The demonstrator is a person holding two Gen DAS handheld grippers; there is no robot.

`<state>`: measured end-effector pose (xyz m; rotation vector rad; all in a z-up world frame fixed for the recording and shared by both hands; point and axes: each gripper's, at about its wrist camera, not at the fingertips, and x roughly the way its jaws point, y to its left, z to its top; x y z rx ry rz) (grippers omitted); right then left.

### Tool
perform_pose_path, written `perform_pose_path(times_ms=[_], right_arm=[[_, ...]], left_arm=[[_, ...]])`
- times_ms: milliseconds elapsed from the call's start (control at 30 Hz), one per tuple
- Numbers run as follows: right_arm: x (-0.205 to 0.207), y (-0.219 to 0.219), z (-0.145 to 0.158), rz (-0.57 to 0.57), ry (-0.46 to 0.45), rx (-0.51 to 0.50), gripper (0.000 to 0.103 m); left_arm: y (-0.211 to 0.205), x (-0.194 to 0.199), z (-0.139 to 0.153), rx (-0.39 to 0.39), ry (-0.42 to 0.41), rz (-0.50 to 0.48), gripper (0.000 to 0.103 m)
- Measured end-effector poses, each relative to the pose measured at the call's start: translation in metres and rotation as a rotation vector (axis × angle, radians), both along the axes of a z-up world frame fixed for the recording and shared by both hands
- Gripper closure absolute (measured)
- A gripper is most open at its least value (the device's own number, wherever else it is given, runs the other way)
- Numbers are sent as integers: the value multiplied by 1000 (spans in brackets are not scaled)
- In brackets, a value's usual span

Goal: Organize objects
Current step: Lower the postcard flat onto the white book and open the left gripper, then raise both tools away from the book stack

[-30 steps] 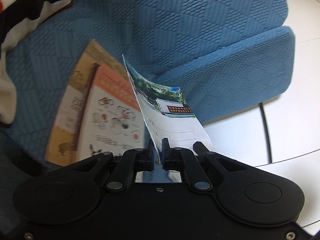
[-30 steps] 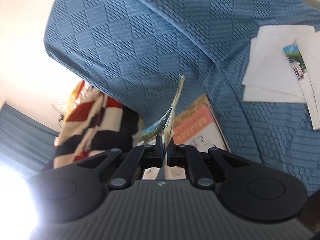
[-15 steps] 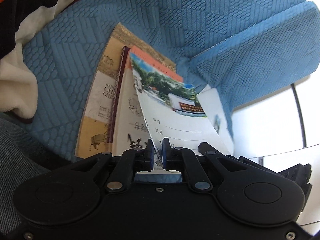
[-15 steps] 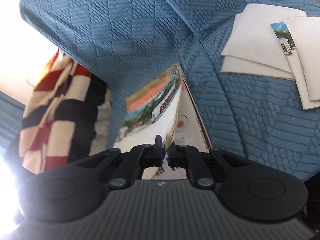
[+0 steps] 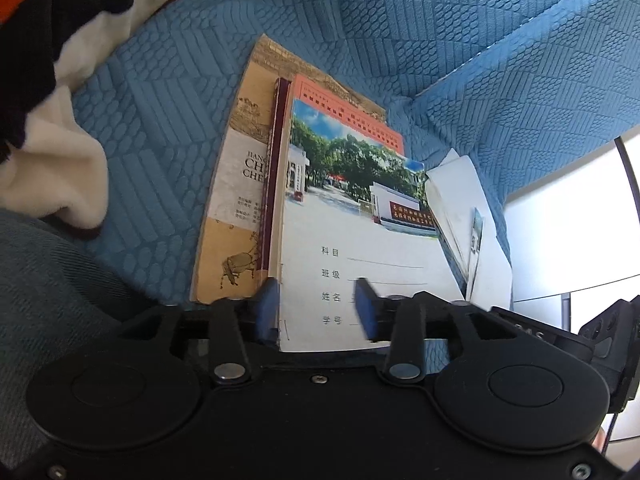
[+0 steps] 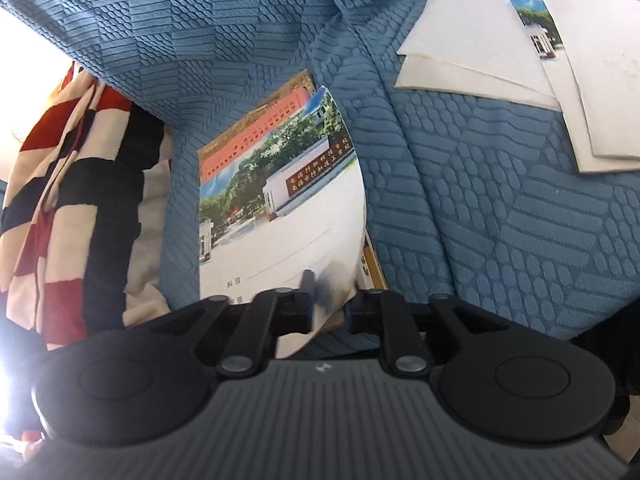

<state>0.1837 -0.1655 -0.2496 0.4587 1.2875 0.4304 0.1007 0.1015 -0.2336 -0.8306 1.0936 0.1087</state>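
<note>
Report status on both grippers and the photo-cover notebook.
Left gripper and right gripper: jaws just opened, pads off. White photo-cover notebook released, lying on the orange-topped book stack on the blue textured sofa. Nothing in the way.

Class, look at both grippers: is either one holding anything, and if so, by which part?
Nothing is held. Both the left gripper and the right gripper have just opened their jaws, and the notebook lies flat on the book stack, its near edge between the parted jaws.

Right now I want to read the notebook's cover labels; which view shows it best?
The left wrist view: the notebook lies flat atop the book stack, with photo and label lines sharp. The right wrist view shows it curved, foreshortened and blurred near the jaws.
</note>
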Motion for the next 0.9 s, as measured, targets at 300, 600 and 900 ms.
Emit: perform_pose_path(times_ms=[300,600,900], right_arm=[[-10,-3,23,37,-37,-83,21],[-17,-23,90,44,-207,-87,21],[-41,-45,160,33,-404,-89,21]], left_arm=[[-13,-4,45,92,-71,-31,40],[-38,-11,125,191,-207,-51,27],[-67,-15,179,275,-314,-87,1]])
